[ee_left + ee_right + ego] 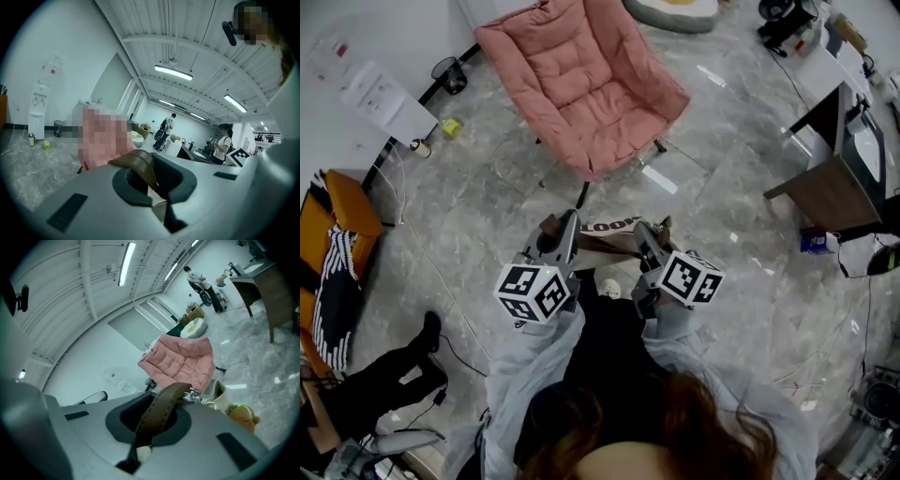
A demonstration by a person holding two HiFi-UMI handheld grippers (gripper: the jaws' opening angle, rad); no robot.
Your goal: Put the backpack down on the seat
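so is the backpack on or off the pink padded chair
Off it. The pink padded chair is bare; the left gripper and right gripper clamp the backpack by brown leather straps, short of the seat.

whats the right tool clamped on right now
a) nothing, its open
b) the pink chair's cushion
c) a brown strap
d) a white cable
c: in the right gripper view the right tool is shut on a brown stitched strap that runs up out of its jaws, while the pink chair stands apart further ahead.
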